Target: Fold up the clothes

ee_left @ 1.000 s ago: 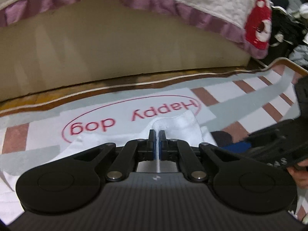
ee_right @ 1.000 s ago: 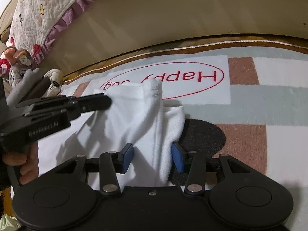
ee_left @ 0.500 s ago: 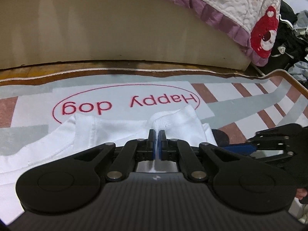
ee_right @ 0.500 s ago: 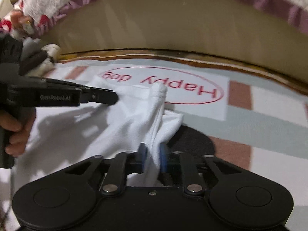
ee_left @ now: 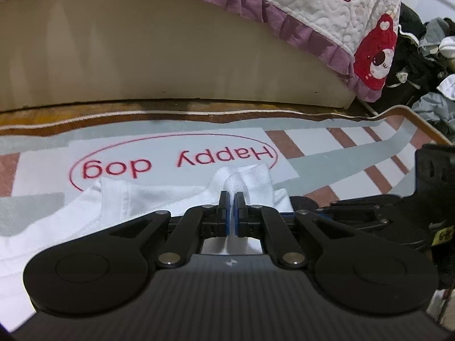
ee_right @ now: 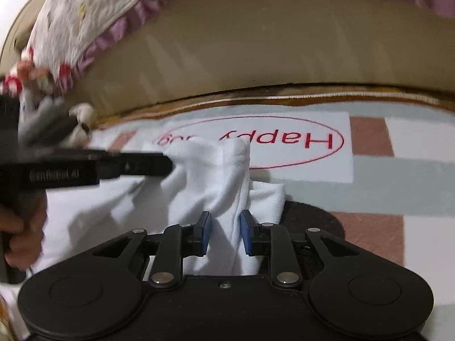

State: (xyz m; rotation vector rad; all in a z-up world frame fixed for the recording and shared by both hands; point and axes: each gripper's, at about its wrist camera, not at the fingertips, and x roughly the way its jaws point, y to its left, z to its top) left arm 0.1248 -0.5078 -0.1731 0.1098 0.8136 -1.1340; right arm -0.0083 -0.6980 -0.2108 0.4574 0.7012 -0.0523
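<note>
Nearby, quilted bedspread (ee_left: 327, 8), clothes heap (ee_left: 426, 65)

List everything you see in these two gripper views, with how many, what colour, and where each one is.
white garment: one, white, bunched on the rug in front of both grippers.
rug: one, grey, white and brown blocks with red "Happy dog" in an oval, on the floor under the garment.
bed base: one, beige, behind the rug.
quilt: one, white with purple frill and red bear, hanging over the bed.
clothes pile: one heap, dark and grey, far right in the left wrist view.
left gripper: one, black, blue pads, pinching a fold of the garment.
right gripper: one, black, blue pads, fabric between them, contact unclear.
hand: one, on the left gripper's handle.
</note>
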